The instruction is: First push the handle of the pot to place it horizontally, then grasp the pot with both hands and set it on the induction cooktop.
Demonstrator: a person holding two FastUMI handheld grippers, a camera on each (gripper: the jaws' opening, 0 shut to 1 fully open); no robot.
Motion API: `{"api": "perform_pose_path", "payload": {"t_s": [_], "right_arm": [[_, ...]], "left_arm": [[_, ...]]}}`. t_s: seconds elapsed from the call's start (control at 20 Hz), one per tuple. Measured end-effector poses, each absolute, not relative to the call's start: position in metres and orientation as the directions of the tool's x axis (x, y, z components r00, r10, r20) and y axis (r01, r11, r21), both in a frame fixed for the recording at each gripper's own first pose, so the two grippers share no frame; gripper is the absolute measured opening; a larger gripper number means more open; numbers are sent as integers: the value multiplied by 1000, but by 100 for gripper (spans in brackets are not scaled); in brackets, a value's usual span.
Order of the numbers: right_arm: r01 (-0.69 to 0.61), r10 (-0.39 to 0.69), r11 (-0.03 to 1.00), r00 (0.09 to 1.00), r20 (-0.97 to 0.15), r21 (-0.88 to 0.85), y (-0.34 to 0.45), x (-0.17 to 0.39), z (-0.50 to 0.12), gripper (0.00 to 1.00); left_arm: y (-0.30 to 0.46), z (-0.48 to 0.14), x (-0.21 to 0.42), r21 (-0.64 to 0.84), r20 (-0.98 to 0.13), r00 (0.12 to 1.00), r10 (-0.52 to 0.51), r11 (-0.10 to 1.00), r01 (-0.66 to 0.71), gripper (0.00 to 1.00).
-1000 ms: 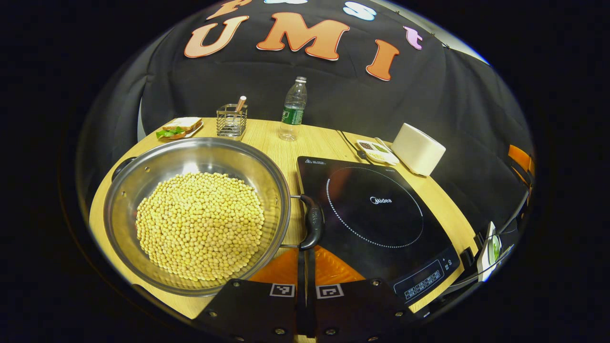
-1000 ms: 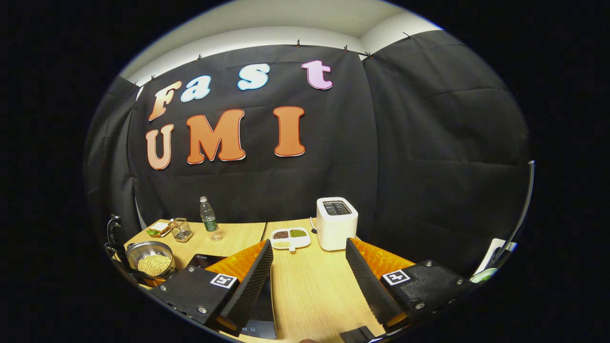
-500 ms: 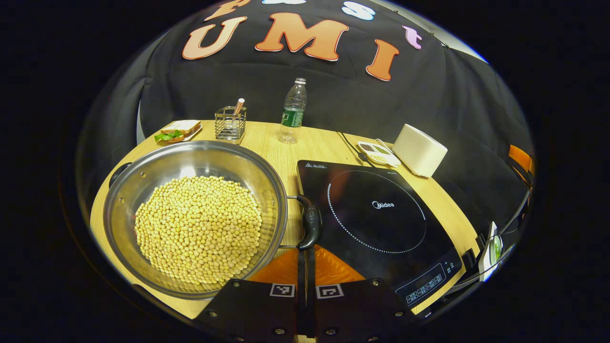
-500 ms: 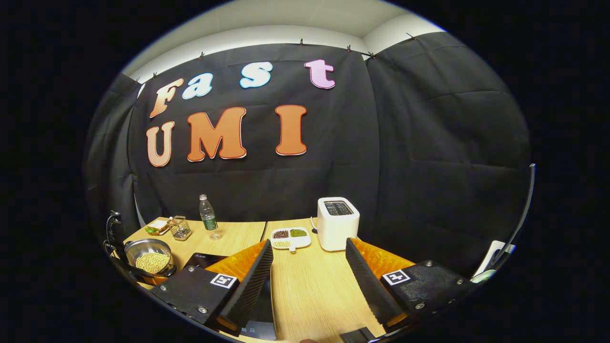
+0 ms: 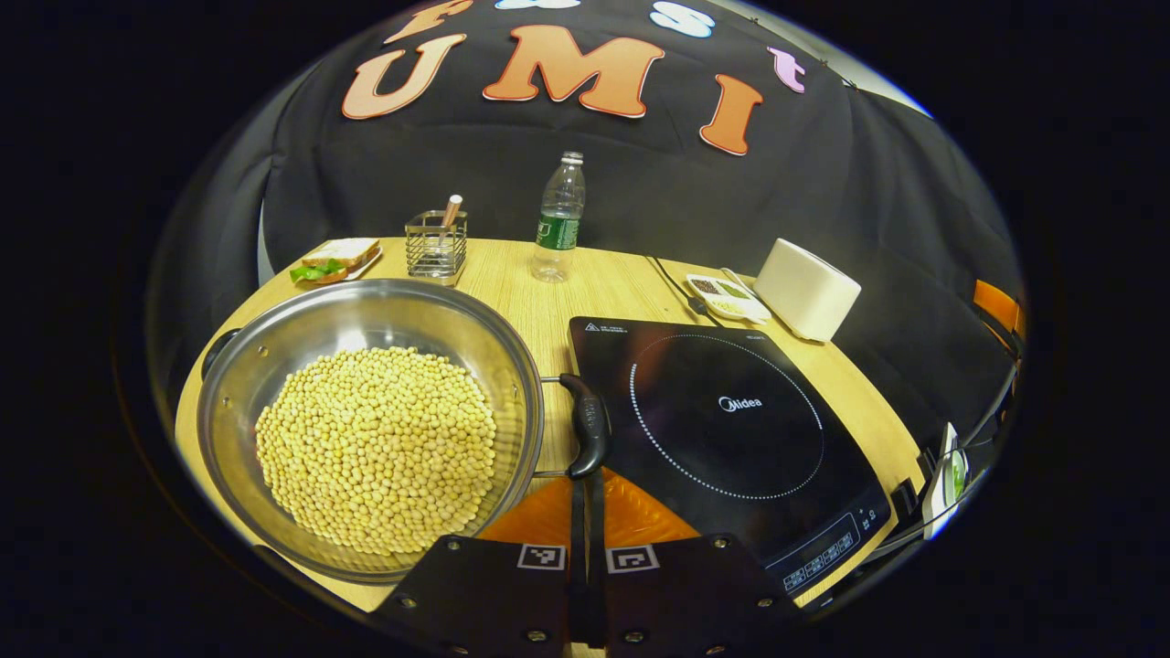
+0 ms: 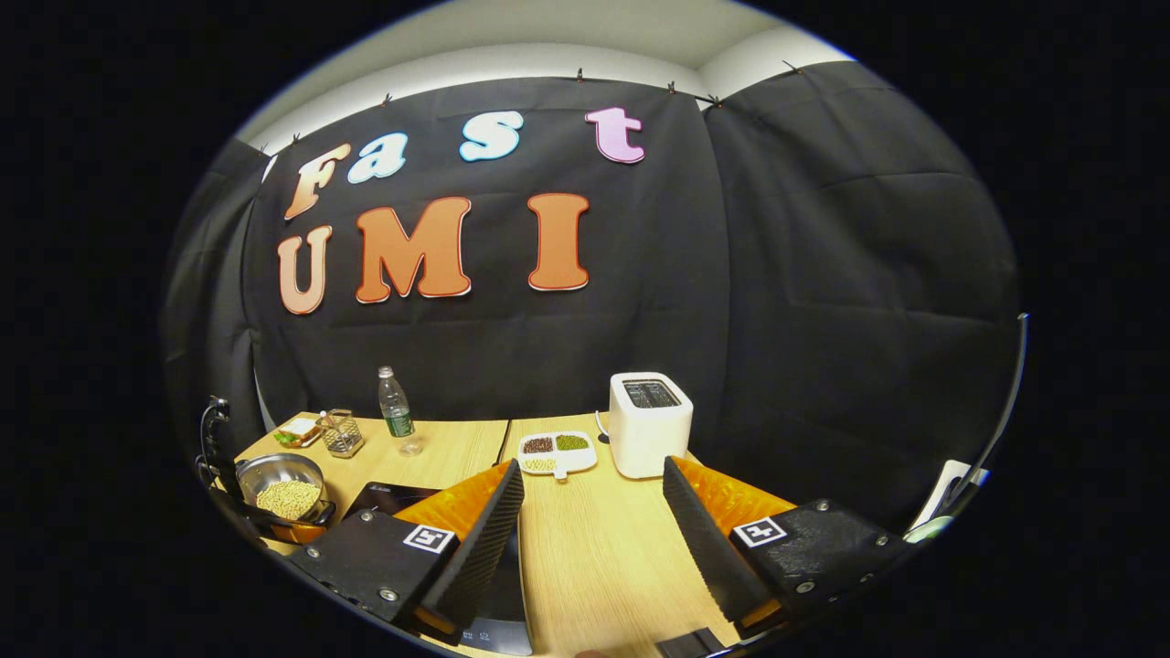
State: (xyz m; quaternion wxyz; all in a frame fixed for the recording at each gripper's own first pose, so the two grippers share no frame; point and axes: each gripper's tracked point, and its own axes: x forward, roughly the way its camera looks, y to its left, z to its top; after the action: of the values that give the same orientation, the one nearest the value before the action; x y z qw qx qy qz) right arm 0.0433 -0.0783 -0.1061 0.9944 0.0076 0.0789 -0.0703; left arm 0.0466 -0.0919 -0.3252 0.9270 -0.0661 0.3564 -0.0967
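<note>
The pot [image 5: 370, 425] of beans, on the table left of the cooktop [image 5: 727, 425], has slid slightly left – the left gripper [image 5: 585, 498], fingers pressed together, nudges its handle [image 5: 588, 425] – while the right gripper [image 6: 592, 512] waits spread open.

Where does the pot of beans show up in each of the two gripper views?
Left gripper view: the pot fills the lower left, close in front of the camera, left of the induction cooktop.
Right gripper view: the pot sits small at the far lower left.
Shared landmark: the water bottle at the table's back edge.
</note>
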Motion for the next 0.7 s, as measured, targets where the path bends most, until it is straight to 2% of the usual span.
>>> {"api": "perform_pose_path", "payload": {"t_s": [0.05, 0.45, 0.5, 0.55, 0.7], "right_arm": [[142, -139, 990, 978, -158, 3, -78, 45, -107, 95], [142, -139, 990, 973, -183, 3, -72, 61, -118, 95], [142, -139, 990, 972, -187, 3, -70, 62, -121, 100], [143, -140, 990, 972, -191, 4, -70, 63, -121, 95], [143, -138, 990, 972, -191, 14, -67, 60, -121, 95]], "left_arm": [[-92, -326, 49, -189, -646, 728, -227, 973, 136, 2], [-91, -326, 61, -170, -637, 735, -233, 972, 161, 2], [-92, -326, 61, -167, -637, 735, -234, 972, 165, 2], [-92, -327, 61, -165, -637, 735, -234, 972, 167, 1], [-94, -321, 57, -180, -631, 734, -250, 968, 175, 2]]}}
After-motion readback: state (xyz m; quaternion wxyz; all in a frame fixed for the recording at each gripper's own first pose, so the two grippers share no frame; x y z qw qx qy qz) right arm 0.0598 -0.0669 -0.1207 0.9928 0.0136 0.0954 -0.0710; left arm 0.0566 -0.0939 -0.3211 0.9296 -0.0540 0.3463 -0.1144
